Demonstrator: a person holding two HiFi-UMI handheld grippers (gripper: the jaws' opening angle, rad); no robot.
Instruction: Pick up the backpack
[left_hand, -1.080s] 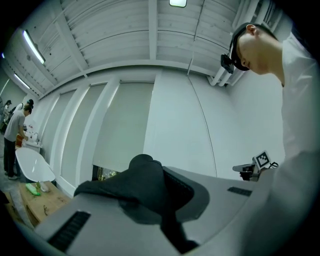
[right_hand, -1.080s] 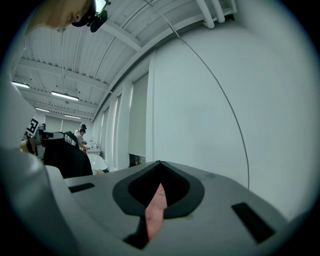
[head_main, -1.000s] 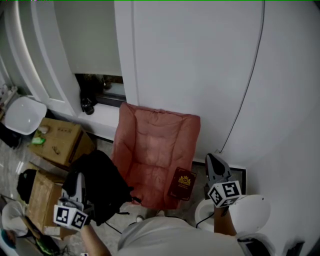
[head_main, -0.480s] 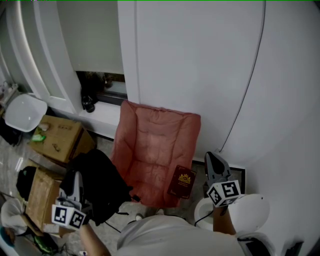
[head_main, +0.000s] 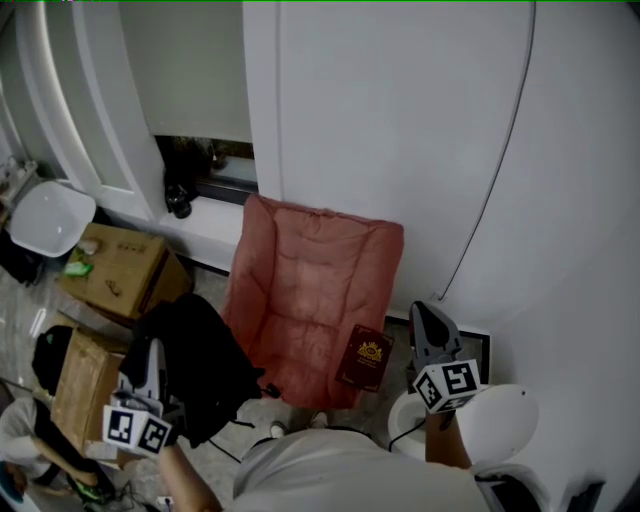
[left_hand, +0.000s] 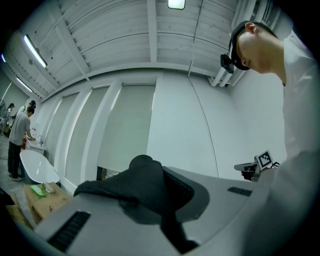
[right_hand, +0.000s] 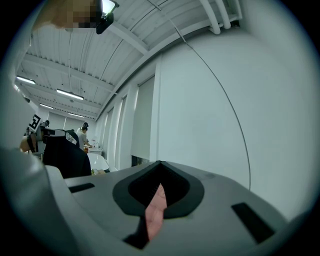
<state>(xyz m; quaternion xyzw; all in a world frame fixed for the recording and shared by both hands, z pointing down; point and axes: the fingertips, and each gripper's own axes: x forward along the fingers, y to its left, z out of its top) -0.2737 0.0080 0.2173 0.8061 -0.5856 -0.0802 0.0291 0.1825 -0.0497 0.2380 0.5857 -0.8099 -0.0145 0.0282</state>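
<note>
The black backpack (head_main: 200, 365) hangs off the floor at the lower left, in front of the pink folding chair (head_main: 310, 290). My left gripper (head_main: 155, 355) is shut on it; in the left gripper view a fold of its black strap (left_hand: 145, 185) bulges out between the closed jaws. My right gripper (head_main: 422, 312) is held level just right of the chair, apart from the backpack. Its jaws (right_hand: 160, 164) meet at the tips with nothing held, and a sliver of pink chair shows through the slit. In the right gripper view the backpack (right_hand: 65, 155) is at the far left.
A dark red booklet (head_main: 365, 362) leans on the chair seat. Cardboard boxes (head_main: 120, 275) (head_main: 80, 385) and a white chair (head_main: 50, 225) crowd the left. A white round object (head_main: 500, 425) sits under my right hand. White wall panels rise behind. People (left_hand: 20, 135) stand far left.
The head view has drifted slightly. Both grippers and the backpack keep their places.
</note>
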